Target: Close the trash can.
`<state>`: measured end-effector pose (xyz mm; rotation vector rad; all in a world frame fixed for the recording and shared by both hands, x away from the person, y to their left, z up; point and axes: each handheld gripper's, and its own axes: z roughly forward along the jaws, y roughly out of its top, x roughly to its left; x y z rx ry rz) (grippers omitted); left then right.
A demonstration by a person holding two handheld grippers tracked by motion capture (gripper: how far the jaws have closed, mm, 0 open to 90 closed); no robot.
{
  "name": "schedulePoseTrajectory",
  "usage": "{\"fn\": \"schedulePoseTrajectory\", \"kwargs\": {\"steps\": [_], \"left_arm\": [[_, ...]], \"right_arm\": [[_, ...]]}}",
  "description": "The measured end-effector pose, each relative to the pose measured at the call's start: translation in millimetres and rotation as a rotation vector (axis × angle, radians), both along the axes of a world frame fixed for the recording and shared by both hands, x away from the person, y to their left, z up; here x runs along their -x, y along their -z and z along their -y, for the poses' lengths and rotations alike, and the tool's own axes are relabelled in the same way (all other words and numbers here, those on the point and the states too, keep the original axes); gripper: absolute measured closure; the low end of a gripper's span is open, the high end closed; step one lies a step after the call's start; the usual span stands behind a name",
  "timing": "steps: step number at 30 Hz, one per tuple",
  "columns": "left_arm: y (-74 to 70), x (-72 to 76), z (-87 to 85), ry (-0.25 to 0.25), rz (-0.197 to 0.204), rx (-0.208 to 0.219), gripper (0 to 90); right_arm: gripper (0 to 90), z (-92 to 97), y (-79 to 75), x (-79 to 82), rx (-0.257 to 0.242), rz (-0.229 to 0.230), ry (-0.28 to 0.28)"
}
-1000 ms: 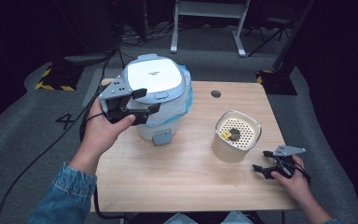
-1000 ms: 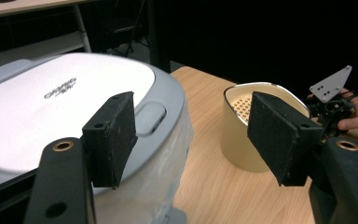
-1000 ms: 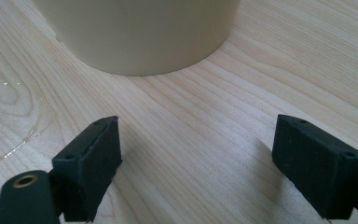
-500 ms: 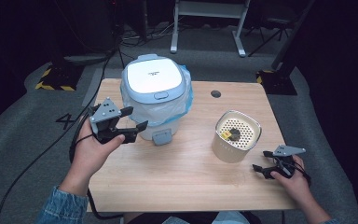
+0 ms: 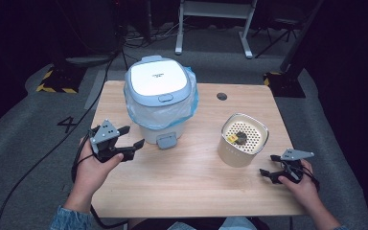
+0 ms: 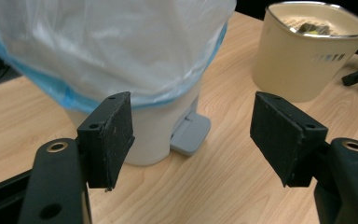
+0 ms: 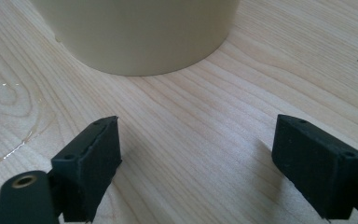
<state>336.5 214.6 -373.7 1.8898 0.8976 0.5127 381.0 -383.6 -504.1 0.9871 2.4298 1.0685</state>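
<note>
1. Pedal bin (image 5: 159, 98), white with a pale blue lid, stands toward the far left of the bench (image 5: 182, 187); its lid lies shut and its grey foot pedal (image 5: 166, 140) sticks out at the base on the person's side.
2. A clear liner bag (image 5: 189, 103) with a blue edge is folded out over the bin's rim and hangs down the walls, presumably so that it stays put when things are dropped in. What the bin holds cannot be told, since the lid covers it.
3. Left tongs (image 5: 133, 146) hover just beside the bin, low on its left front, and point across toward the pedal. Their jaws stand wide apart with nothing between them; in the left gripper view the pads (image 6: 114, 133) frame the bin's lower wall and the pedal (image 6: 191, 133), which suggests the pedal or the bag edge is the likely target.
4. Right tongs (image 5: 268, 173) rest low near the bench's right front edge, jaws likewise spread and empty, aimed at the foot of the cream basket (image 5: 242, 139). They look parked within easy reach of it.
5. That cream basket, with a perforated insert at the top, stands apart from the bin on the right half of the bench. On the insert lie a small yellow scrap (image 5: 232, 138) and a dark lump (image 5: 242, 138) beside it; I cannot tell what either is.
6. A faint ring-shaped mark (image 7: 9, 116) shows on the wood near the basket's base in the right gripper view.
</note>
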Motion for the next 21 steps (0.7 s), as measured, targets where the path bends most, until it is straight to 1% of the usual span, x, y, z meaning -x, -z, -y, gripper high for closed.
{"fn": "schedulePoseTrajectory", "kwargs": {"steps": [2,7,11,12,13,14,20,21], "left_arm": [[8.8,-0.3,-1.3,-0.019,0.000,-0.024,30.5],[32.3,-2.4,-2.3,-0.040,-0.024,-0.035,30.6],[46.8,-1.8,-3.0,-0.045,-0.043,-0.017,30.5],[50.2,-1.0,-3.2,-0.050,-0.047,-0.007,30.5],[54.1,0.0,-3.0,-0.056,-0.054,0.006,30.5],[58.0,0.5,-3.3,-0.054,-0.061,0.006,30.5],[82.1,2.5,-4.0,-0.053,-0.124,-0.024,30.4],[85.6,2.3,-4.3,-0.051,-0.134,-0.034,30.3]], "right_arm": [[15.8,0.0,0.0,0.0,0.000,0.000,0.000],[15.8,0.0,0.1,0.1,0.001,0.002,0.000],[15.8,0.0,0.1,0.1,0.001,0.002,0.000],[15.8,0.0,0.1,0.1,0.001,0.002,0.000],[15.8,0.0,0.1,0.1,0.001,0.002,0.000],[15.8,0.0,0.1,0.1,0.001,0.002,0.000],[15.8,0.0,0.0,0.1,0.001,0.002,0.000],[15.8,0.0,0.1,0.1,0.001,0.002,0.000]]}}
